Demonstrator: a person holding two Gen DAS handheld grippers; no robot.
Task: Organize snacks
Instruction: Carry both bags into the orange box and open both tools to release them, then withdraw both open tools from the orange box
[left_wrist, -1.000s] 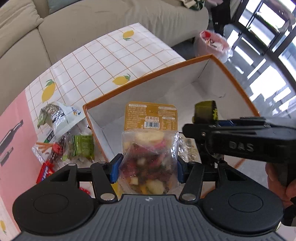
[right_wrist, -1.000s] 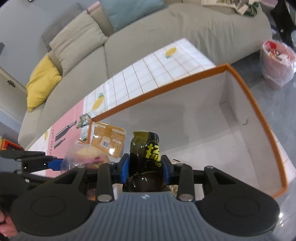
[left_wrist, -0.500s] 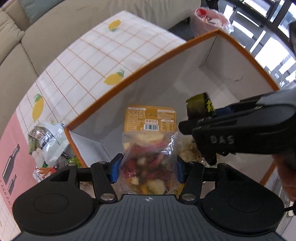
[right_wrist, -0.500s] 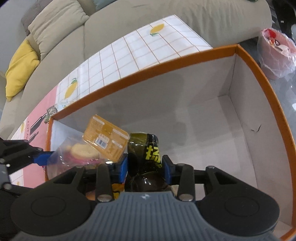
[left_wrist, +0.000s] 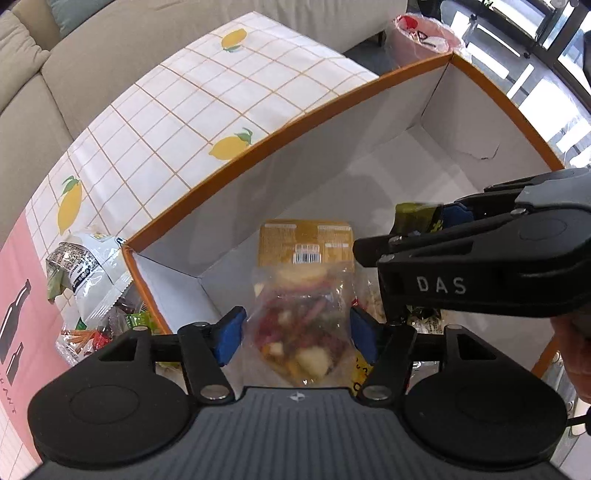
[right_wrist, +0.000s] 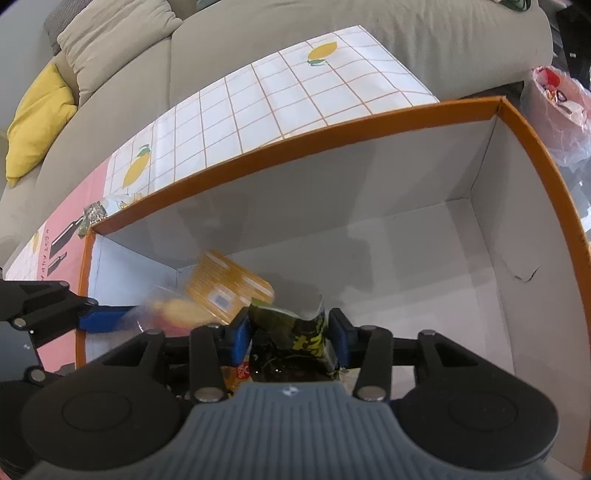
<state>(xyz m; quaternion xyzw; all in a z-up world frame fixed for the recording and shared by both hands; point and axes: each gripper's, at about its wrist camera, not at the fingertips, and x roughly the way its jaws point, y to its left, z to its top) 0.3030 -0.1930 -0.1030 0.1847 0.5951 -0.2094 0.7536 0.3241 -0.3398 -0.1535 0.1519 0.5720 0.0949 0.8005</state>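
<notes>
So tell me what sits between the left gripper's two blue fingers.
In the left wrist view, the clear dried fruit bag sits between the left gripper's just-opened fingers, gaps either side.

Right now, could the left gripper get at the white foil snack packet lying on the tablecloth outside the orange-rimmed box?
Probably not directly. The left gripper is down inside the orange-rimmed box, and the box's wall stands between it and the white foil snack packet; it would have to lift over the rim first.

Box (right_wrist: 480, 229): matt white card inside, orange rim. Fruit bag (left_wrist: 299, 321): clear crinkly plastic film, glossy. Dark packet (right_wrist: 295, 332): shiny foil-like plastic. Desk cover (left_wrist: 207, 99): smooth printed sheet. Sofa (right_wrist: 258, 33): matt woven cloth. Gripper pads (left_wrist: 229, 334): matt blue.
</notes>
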